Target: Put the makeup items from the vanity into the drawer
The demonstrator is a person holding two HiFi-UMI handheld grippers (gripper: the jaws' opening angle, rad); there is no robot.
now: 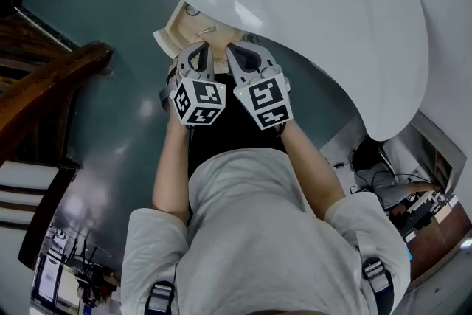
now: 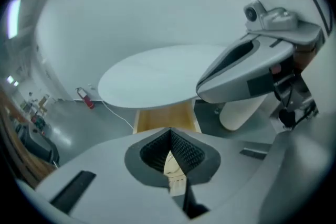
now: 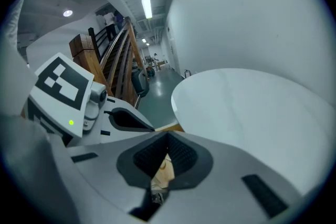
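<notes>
Head view, grippers: The left gripper (image 1: pixel 194 54) and the right gripper (image 1: pixel 243 55) hung side by side above the drawer, one in each of a person's hands. Their cubes bore black-and-white square markers.
Head view, drawer: The pale wooden drawer (image 1: pixel 177 29) stood pulled out from under the white round bench (image 1: pixel 317 18). A ring-shaped item (image 1: pixel 192 9) and a slim stick (image 1: pixel 209 29) lay inside it, too small to identify.
Left gripper view, fingers: Pressed together with nothing between them; the open drawer showed beyond the tips.
Left gripper view, surroundings: The right gripper hung at right, near the bench's rim. A red fire extinguisher (image 2: pixel 85 98) stood on the grey floor by the wall.
Right gripper view, fingers: Pressed together, pinching nothing.
Right gripper view, surroundings: The left gripper's marker cube showed at left, a green light lit below it. A wooden staircase (image 3: pixel 113 55) rose behind.
</notes>
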